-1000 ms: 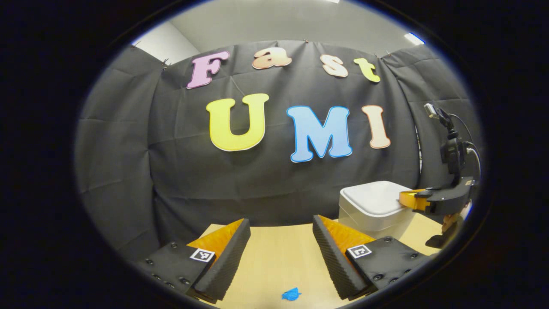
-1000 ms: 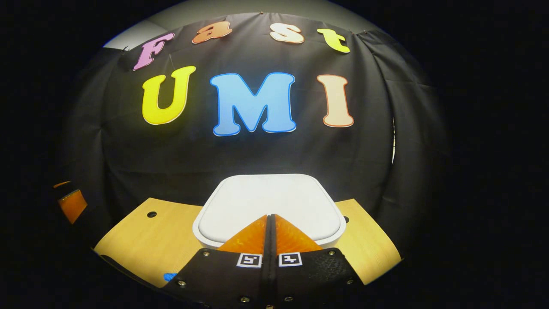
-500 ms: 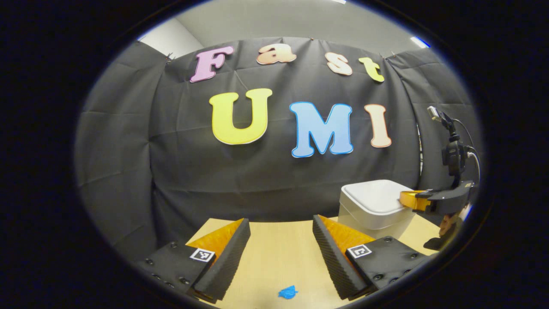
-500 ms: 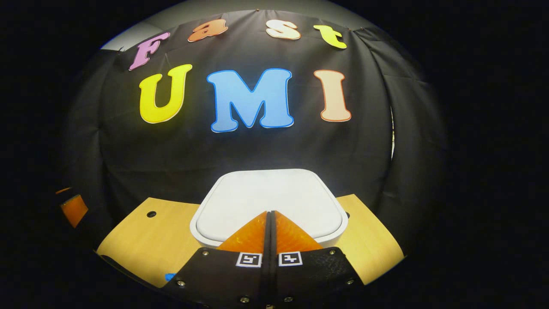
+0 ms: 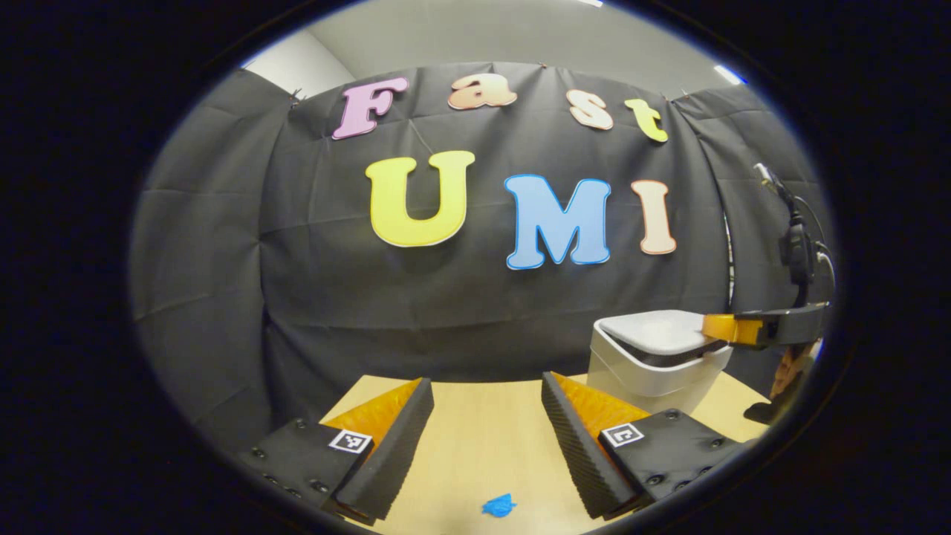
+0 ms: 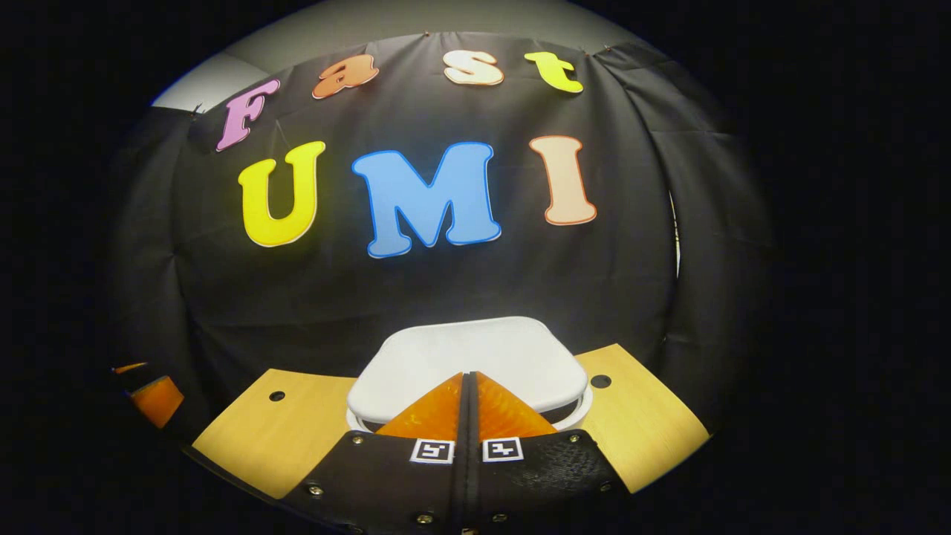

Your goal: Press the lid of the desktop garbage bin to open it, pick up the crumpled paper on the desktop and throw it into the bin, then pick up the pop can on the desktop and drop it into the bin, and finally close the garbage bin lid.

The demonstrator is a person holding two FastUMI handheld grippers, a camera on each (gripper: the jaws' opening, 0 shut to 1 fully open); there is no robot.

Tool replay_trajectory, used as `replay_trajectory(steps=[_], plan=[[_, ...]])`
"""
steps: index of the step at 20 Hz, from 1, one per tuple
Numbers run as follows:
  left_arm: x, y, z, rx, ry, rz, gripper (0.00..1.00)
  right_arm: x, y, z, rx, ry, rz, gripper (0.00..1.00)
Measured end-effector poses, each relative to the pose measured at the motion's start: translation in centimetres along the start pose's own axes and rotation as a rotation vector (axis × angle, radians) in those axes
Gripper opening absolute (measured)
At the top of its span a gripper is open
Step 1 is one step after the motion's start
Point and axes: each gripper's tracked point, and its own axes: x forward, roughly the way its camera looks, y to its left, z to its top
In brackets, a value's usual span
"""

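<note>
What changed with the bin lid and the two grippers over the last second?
The bin lid has popped up at its front edge, leaving a dark gap above the garbage bin; a second ago it sat flush. The right gripper, jaws shut, has lifted slightly with the lid. Unchanged: the left gripper stays open above the desktop, with the blue scrap ahead of it.

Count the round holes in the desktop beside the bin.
2. One hole lies left of the bin in the right gripper view, one hole right of it; others may be hidden.
</note>
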Motion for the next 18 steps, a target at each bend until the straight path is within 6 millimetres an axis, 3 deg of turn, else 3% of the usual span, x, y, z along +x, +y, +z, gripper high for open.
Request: replay_trajectory(steps=[7,12,18], plan=[[-0.6,-0.1,-0.7,-0.009,0.016,-0.007,1.0,-1.4,0.4,4.9,-0.027,-0.105,0.001,0.0],[-0.3,-0.2,-0.6,-0.008,0.021,-0.012,1.0,-1.7,0.3,5.3,-0.021,-0.101,0.001,0.0],[-0.3,-0.5,-2.9,0.0,0.075,-0.029,0.97,-2.2,0.4,5.4,-0.029,-0.09,0.003,0.0]])
